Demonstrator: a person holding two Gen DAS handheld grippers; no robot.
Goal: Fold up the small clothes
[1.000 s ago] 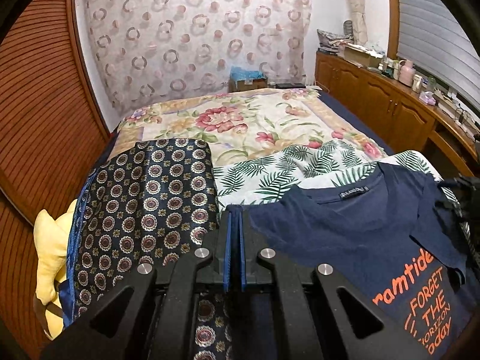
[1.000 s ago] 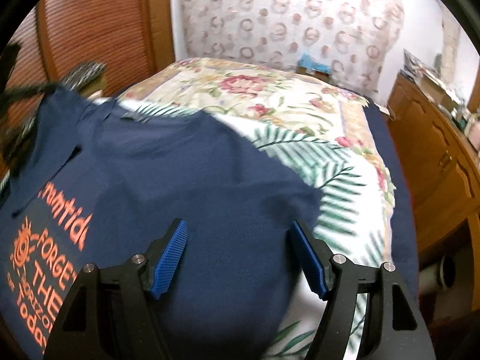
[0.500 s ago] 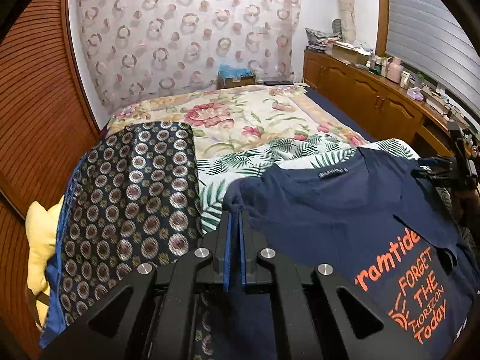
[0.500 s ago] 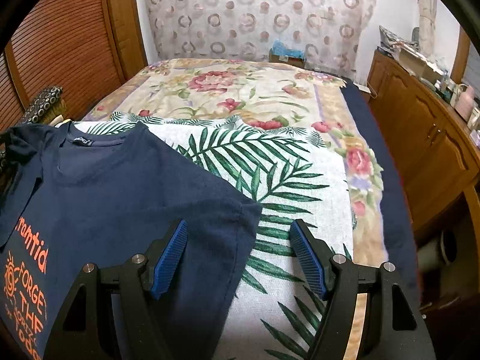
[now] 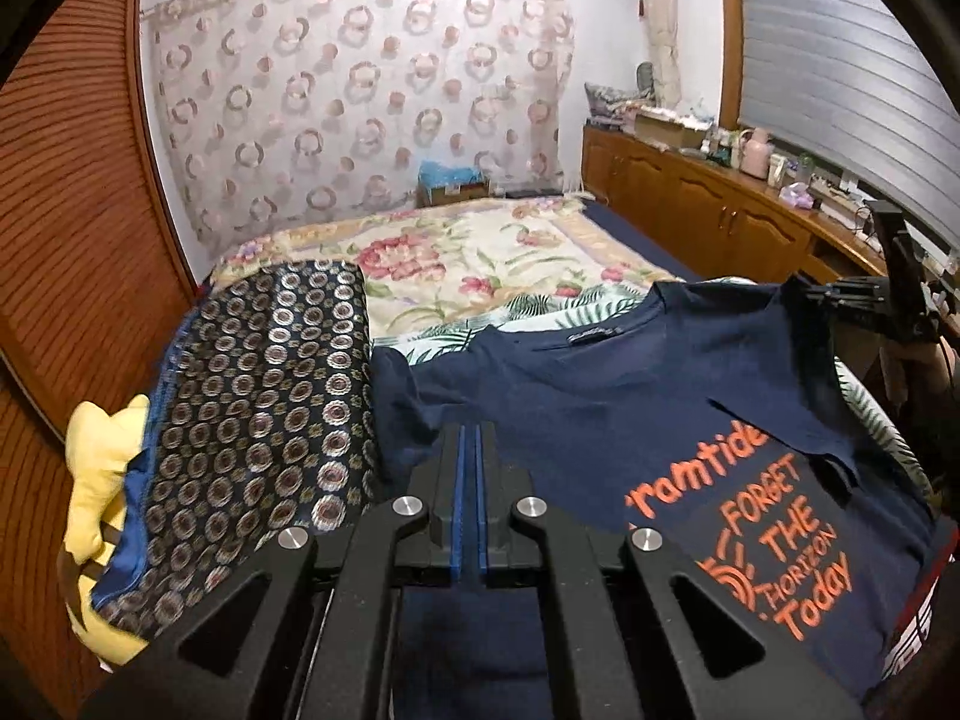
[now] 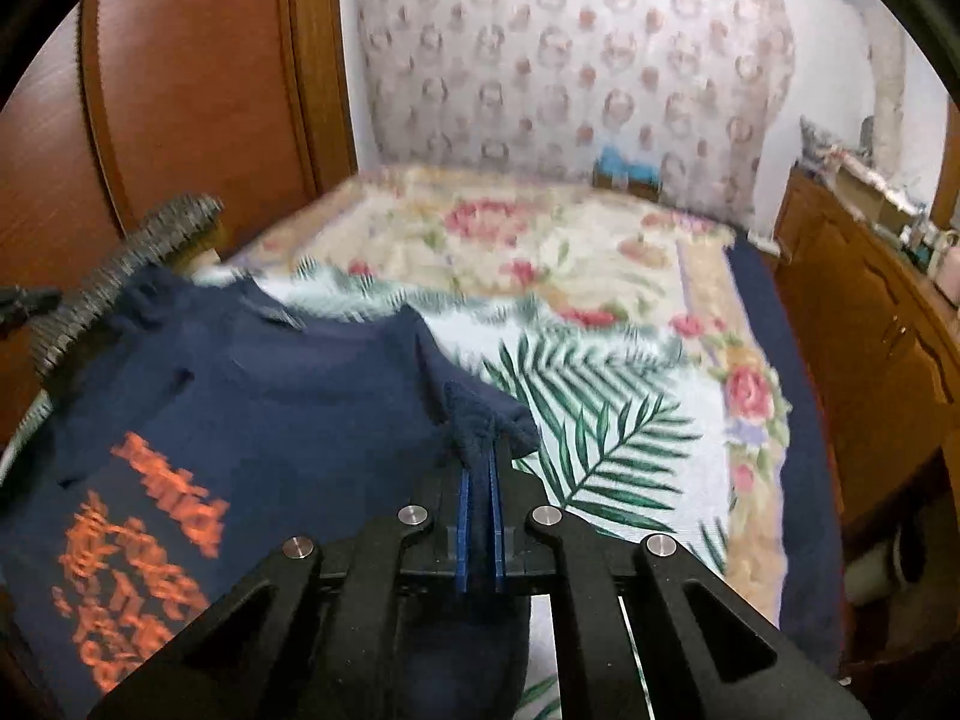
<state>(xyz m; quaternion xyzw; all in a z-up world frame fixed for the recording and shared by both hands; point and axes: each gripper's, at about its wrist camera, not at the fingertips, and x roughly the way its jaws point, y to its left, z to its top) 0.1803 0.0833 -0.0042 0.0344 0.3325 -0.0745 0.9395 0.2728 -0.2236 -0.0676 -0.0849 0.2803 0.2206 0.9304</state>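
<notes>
A navy T-shirt (image 5: 588, 414) with orange lettering lies on the bed, print up, collar away from me. It also shows in the right wrist view (image 6: 252, 396). My left gripper (image 5: 468, 438) is shut on the shirt's left sleeve edge. My right gripper (image 6: 478, 456) is shut on a bunched fold of the shirt's right sleeve. The right gripper also shows at the far right of the left wrist view (image 5: 864, 300).
A palm-leaf cloth (image 6: 606, 414) lies under the shirt on a floral bedspread (image 5: 480, 252). A dark medallion-pattern fabric (image 5: 258, 396) and a yellow cloth (image 5: 96, 480) lie to the left. Wooden cabinets (image 5: 708, 204) run along the right; a wooden wall (image 5: 66, 198) stands left.
My right gripper was open over the shirt's right side and has shut on the sleeve. The left gripper stays shut and the shirt has been drawn toward me.
</notes>
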